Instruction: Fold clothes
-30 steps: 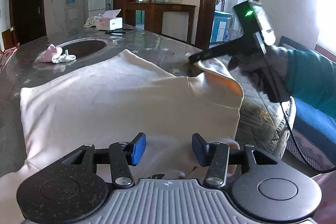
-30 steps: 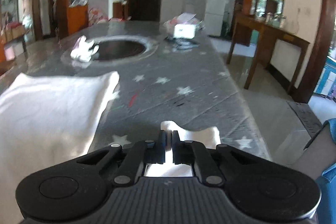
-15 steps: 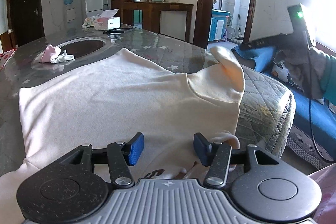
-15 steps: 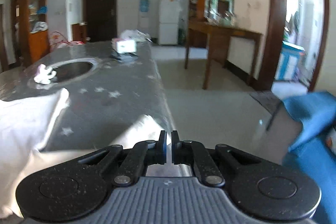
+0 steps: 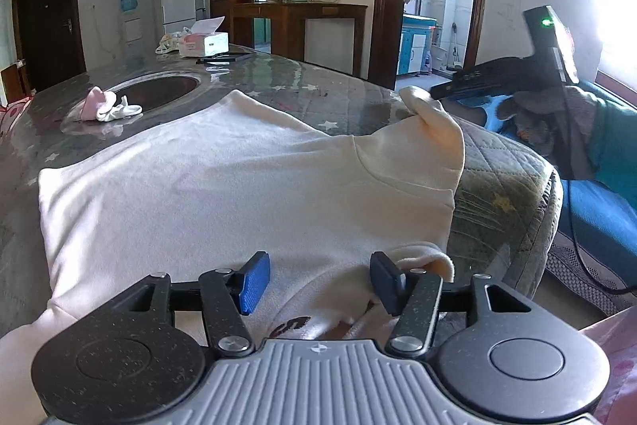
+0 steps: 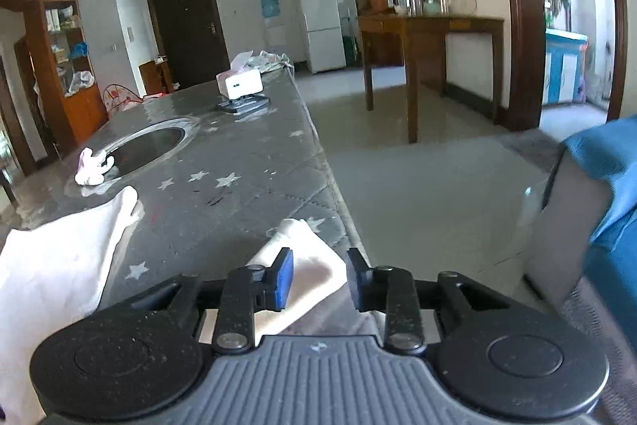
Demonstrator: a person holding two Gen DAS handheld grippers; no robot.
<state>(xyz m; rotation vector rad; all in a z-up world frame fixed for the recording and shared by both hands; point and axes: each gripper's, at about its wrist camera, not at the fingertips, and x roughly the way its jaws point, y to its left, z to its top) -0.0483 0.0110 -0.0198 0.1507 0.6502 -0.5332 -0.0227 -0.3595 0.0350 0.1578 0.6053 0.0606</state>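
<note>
Left wrist view: the cream garment (image 5: 239, 194) lies spread across the centre on the worktop (image 5: 338, 94), one sleeve (image 5: 434, 130) at right unfolded (folding looks barely begun). Left gripper (image 5: 316, 279) jaws are spread; right gripper (image 6: 318, 279) jaws have just been opening, gripping nothing.
</note>
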